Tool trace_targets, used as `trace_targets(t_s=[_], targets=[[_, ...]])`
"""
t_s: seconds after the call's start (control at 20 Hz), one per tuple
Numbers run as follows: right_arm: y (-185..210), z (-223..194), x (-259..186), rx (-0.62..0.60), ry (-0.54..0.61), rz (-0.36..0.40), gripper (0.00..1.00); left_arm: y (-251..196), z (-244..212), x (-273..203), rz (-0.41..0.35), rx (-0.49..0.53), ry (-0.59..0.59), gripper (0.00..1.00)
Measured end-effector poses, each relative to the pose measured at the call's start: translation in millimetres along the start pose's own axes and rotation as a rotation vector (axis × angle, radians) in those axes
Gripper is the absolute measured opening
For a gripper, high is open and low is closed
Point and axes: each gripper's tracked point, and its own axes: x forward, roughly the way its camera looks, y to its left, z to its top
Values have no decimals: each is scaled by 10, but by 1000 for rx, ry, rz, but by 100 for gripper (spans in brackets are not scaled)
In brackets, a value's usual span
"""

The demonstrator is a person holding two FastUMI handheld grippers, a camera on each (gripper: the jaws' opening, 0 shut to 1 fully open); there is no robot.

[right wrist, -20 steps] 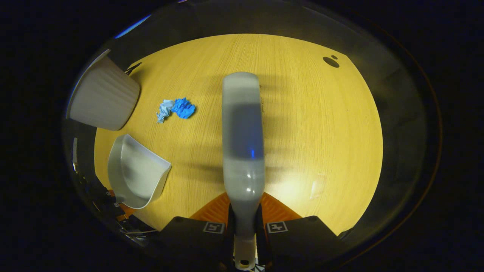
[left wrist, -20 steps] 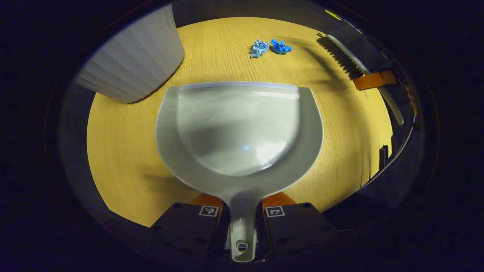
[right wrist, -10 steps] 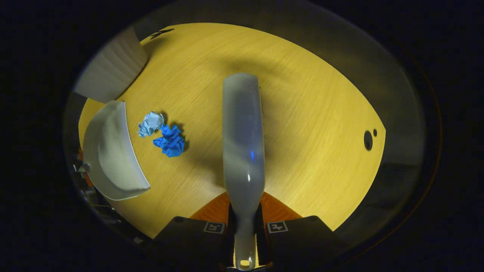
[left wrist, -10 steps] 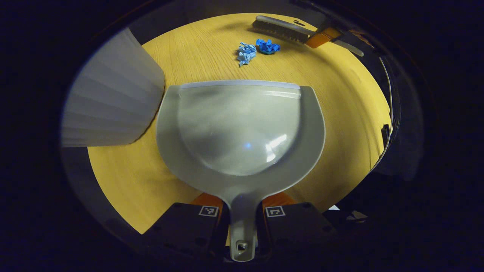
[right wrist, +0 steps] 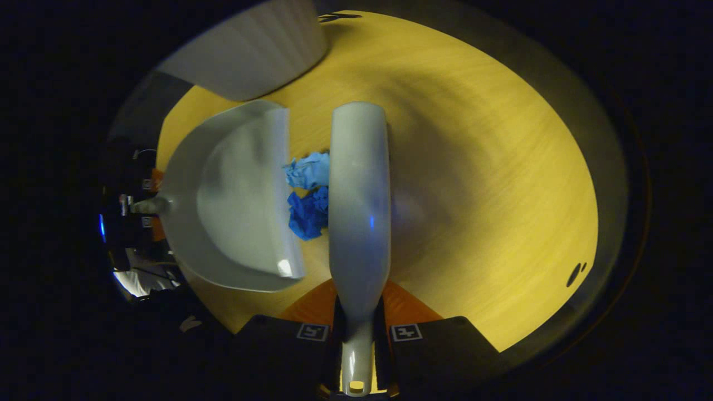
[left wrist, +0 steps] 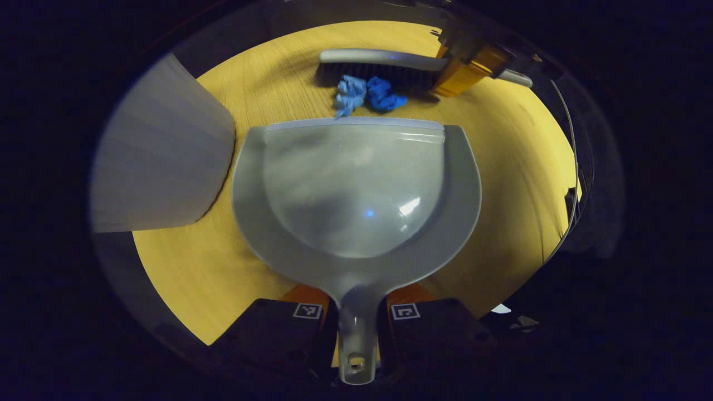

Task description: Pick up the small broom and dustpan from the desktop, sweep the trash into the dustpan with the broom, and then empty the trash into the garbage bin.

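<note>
A grey dustpan (left wrist: pixel 356 189) lies flat on the yellow wooden desktop (left wrist: pixel 184 262), and my left gripper (left wrist: pixel 356 328) is shut on its handle. Two crumpled paper scraps, pale blue (left wrist: pixel 348 94) and deep blue (left wrist: pixel 384 94), lie right at its front lip. Behind them stands the small broom (left wrist: pixel 384 61), bristles down on the desk, held by my right gripper (left wrist: pixel 465 69). In the right gripper view the broom (right wrist: pixel 359 200) runs up the middle with my right gripper (right wrist: pixel 356 340) shut on its handle. The scraps (right wrist: pixel 309 192) sit squeezed between it and the dustpan (right wrist: pixel 234 195).
A white ribbed garbage bin stands at the dustpan's left (left wrist: pixel 161 161) and shows at the top of the right gripper view (right wrist: pixel 256 44). Two small dark holes (right wrist: pixel 575 273) mark the desktop near its edge. Bare desk spreads to the right of the broom.
The broom swung in behind the scraps and pushed them toward the dustpan. The dustpan moved forward, so its lip now touches the scraps. The bin stayed put.
</note>
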Motion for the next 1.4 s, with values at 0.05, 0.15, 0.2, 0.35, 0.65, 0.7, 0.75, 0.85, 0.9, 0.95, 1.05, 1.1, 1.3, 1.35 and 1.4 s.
trace_targets(t_s=[0.05,0.15,0.2,0.35,0.65,0.7,0.75,0.85,0.9,0.95,1.05,1.1,1.3,1.35,1.4], targets=[[169,-17,-14,-5,-11,31,30,-41,-7,1,-12,-21,-29,29],[329,36,-64,4,-42,105,26,34,-90,-17,-29,-9,-58,29],[442,2,-101,17,-48,131,26,71,-195,-15,-22,-1,-70,29],[346,-197,-204,3,-62,94,27,59,-261,-66,-22,-9,-141,29],[-124,-370,-833,175,-215,72,27,231,-550,-850,-87,-87,-194,29],[-267,-423,-912,221,-239,56,26,329,-622,-1112,-101,-87,-200,29],[-325,-513,-946,257,-261,42,26,429,-702,-1387,-110,-88,-213,29],[-398,-752,-1057,309,-292,17,26,695,-887,-2013,-100,-69,-239,29],[-420,-881,-1126,332,-301,14,26,748,-1007,-2320,-83,-48,-247,29],[-373,-969,-1140,354,-306,16,26,787,-1106,-2611,-76,-20,-256,29],[-348,-1167,-1157,408,-309,13,26,1045,-1241,-3258,-87,-11,-269,29],[-304,-1219,-1159,434,-317,26,30,1216,-1312,-3560,-90,-33,-267,28],[-144,-1454,-1179,496,-354,66,26,1690,-1017,-4115,-1,-130,-308,28],[-28,-1417,-1200,533,-370,110,26,1865,-915,-4223,39,-159,-322,29],[86,-1383,-1226,559,-394,142,26,2081,-809,-4345,85,-176,-330,29]])
